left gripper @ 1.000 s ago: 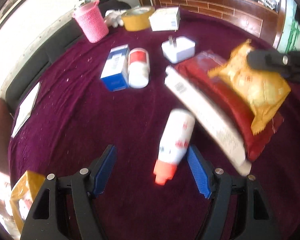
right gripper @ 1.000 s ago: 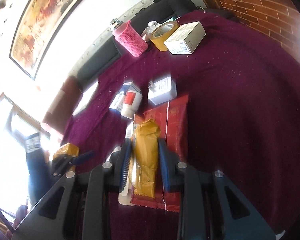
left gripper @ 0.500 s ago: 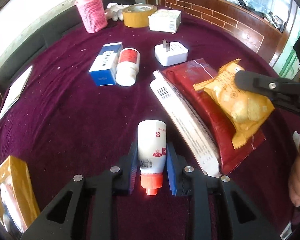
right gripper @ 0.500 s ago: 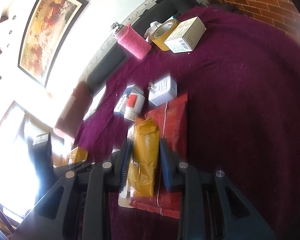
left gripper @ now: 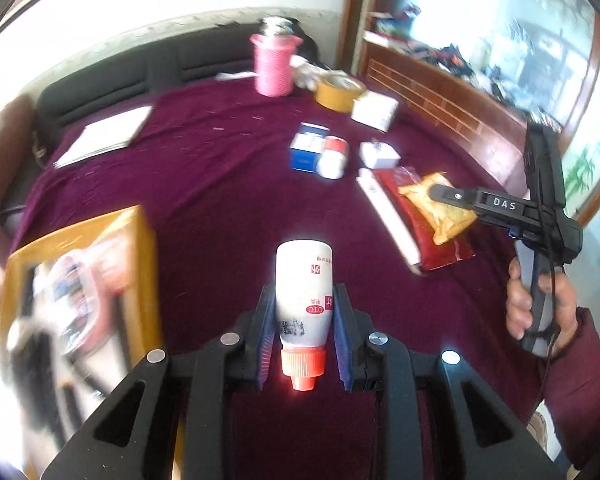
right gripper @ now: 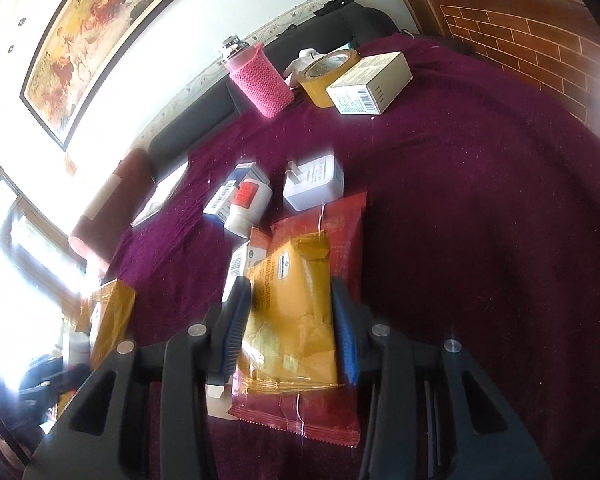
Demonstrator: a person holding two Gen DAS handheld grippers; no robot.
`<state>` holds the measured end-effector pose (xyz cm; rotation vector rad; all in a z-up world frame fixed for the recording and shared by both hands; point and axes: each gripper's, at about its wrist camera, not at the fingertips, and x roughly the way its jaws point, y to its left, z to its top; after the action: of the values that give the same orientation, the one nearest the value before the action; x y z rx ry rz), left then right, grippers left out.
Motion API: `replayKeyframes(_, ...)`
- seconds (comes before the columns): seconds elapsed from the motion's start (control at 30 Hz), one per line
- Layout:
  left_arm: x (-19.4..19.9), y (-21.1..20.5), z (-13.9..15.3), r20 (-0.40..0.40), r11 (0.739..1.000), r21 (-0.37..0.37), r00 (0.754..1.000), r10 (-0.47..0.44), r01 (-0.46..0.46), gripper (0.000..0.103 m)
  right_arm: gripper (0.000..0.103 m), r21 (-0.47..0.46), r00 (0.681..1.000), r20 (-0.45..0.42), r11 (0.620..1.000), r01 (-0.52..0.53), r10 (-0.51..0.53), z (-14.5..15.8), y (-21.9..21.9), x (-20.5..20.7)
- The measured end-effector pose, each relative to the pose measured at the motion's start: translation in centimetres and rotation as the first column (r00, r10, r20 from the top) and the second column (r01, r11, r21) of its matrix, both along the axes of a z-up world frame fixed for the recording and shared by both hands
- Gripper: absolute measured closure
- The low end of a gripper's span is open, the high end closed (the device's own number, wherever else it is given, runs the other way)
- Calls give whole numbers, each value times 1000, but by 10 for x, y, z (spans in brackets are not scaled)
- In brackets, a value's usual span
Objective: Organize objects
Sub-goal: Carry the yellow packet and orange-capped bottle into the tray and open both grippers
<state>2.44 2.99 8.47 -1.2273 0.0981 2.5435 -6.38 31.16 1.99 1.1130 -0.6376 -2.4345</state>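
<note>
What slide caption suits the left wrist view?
Left gripper clamps a white bottle above the purple cloth.

bottle (left gripper: pixel 304 288): white, orange cap, held between blue pads (left gripper: pixel 263 336) | packet (right gripper: pixel 290 320): yellow, flanked by blue fingers | pouch (right gripper: pixel 332 224) beneath: red | cloth (left gripper: pixel 204 184): maroon
</note>
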Motion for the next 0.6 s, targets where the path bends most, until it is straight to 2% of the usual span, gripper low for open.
replayKeyframes(0.1, 16, -36, 9, -24, 998, 15, 998, 57, -57, 80, 79, -42, 999, 38, 999, -30, 32, 3, -5, 1)
replayKeyframes(0.33, 56, -126, 28, -78, 969, 98, 969, 234, -226, 80, 79, -61, 996, 47, 996, -68, 71, 26, -27, 20)
replayKeyframes(0.47, 77, -167, 30, -89, 948, 93, 946, 312, -304, 80, 79, -51, 990, 13, 989, -140, 140, 51, -59, 36)
replayKeyframes(0.6, 93, -198, 21, -91, 925, 63, 921, 379, -374, 80, 79, -16, 969, -24, 969, -247, 247, 73, -113, 53)
